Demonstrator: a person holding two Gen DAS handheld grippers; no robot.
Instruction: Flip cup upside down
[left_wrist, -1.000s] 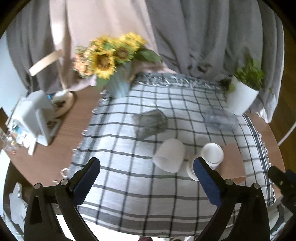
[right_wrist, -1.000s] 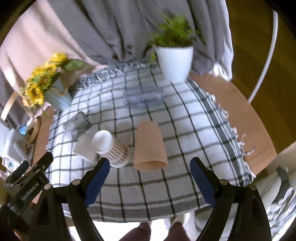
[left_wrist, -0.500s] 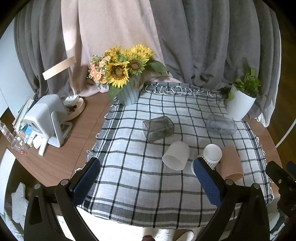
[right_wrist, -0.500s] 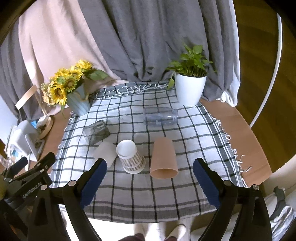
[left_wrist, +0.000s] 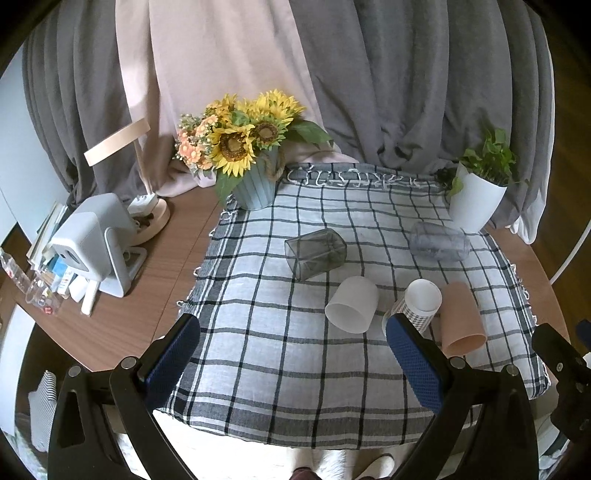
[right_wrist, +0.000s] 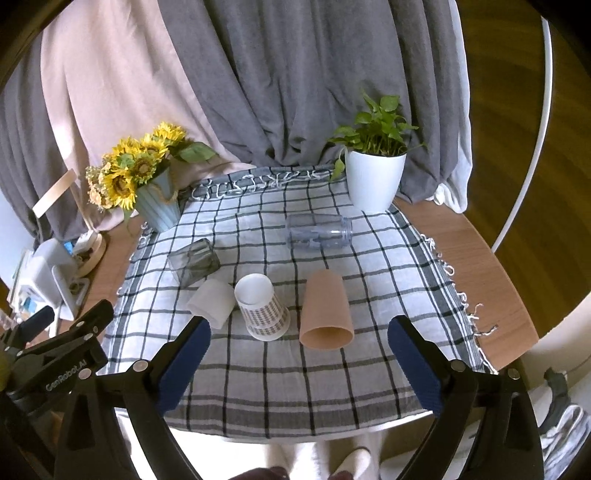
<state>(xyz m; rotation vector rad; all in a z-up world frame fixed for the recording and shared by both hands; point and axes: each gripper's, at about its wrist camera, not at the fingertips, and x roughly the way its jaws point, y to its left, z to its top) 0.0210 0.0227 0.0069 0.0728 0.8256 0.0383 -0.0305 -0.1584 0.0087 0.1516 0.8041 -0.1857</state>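
Several cups sit on a checked cloth (left_wrist: 266, 332) (right_wrist: 369, 373). A frosted white cup (left_wrist: 352, 304) (right_wrist: 212, 302), a tan cup (left_wrist: 461, 319) (right_wrist: 327, 312), a smoky square glass (left_wrist: 316, 253) (right_wrist: 194, 261) and a clear tumbler (left_wrist: 439, 242) (right_wrist: 318, 232) lie on their sides. A white patterned paper cup (left_wrist: 419, 301) (right_wrist: 262, 308) stands upside down, slightly tilted. My left gripper (left_wrist: 291, 354) is open and empty over the cloth's near edge. My right gripper (right_wrist: 299, 354) is open and empty, in front of the tan cup.
A sunflower vase (left_wrist: 255, 184) (right_wrist: 157, 206) stands at the cloth's back left and a white plant pot (left_wrist: 476, 203) (right_wrist: 375, 181) at the back right. A white device (left_wrist: 92, 240) and a lamp base (left_wrist: 151, 218) sit on the wooden table at left.
Both grippers have pulled back and risen from the table, so the cups look smaller and farther away. The cups have not moved. Both grippers stay open.
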